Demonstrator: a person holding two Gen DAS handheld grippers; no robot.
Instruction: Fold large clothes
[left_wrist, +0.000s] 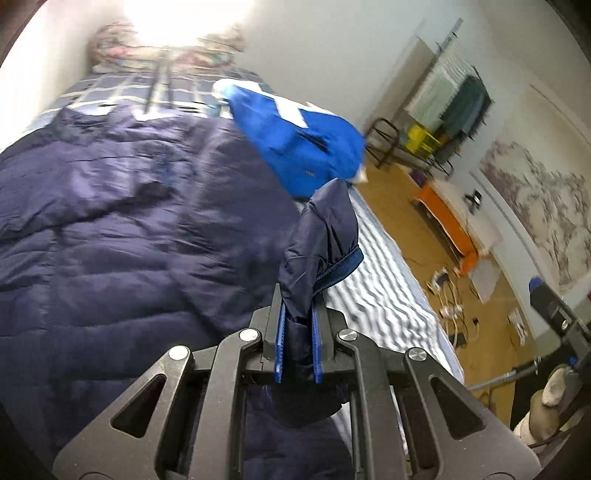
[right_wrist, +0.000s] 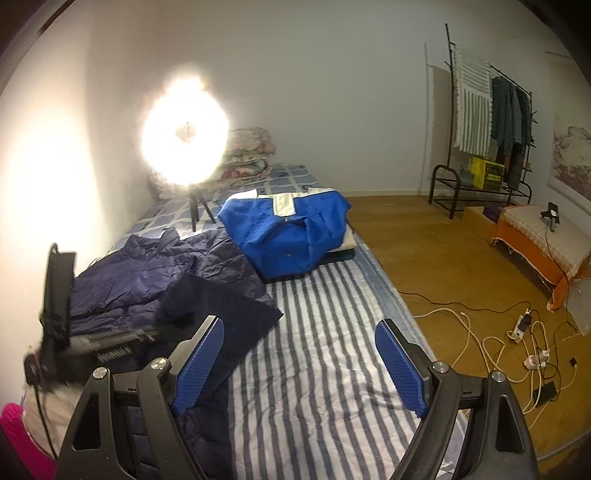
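A dark navy quilted puffer jacket (left_wrist: 122, 229) lies spread over the bed with the blue-and-white striped sheet (right_wrist: 321, 362), and every place below is given from that jacket. In the left wrist view the jacket's sleeve end (left_wrist: 321, 251), with its navy elastic cuff band, stands bunched up between the blue ribbed pads (left_wrist: 316, 336) of the left gripper (left_wrist: 297, 336). The jaws are nearly together, pinching the cloth, and the sleeve hangs lifted above the jacket's body, out over its edge nearest the floor. In the right wrist view a flat dark panel of the jacket (right_wrist: 221, 314) reaches out onto the stripes and touches or passes just behind the left-hand blue pad (right_wrist: 199, 362) of the right gripper (right_wrist: 299, 363); which of the two cannot be told.

Beyond the jacket, toward the head of the bed, a folded bright blue and white jacket (right_wrist: 291, 232) sits on a flat dark stack, its near corner just beside the navy cloth. Farther still stand a glaring round lamp on a small black tripod (right_wrist: 186, 133) and a pile of floral bedding (right_wrist: 247, 155). On the side of the jacket away from the wall, striped sheet lies bare up to the mattress edge, then wooden floor (right_wrist: 424, 240) with loose white and black cables (right_wrist: 498, 339).

The right gripper's jaws stand wide apart with only bare striped sheet showing between them; they hold nothing.
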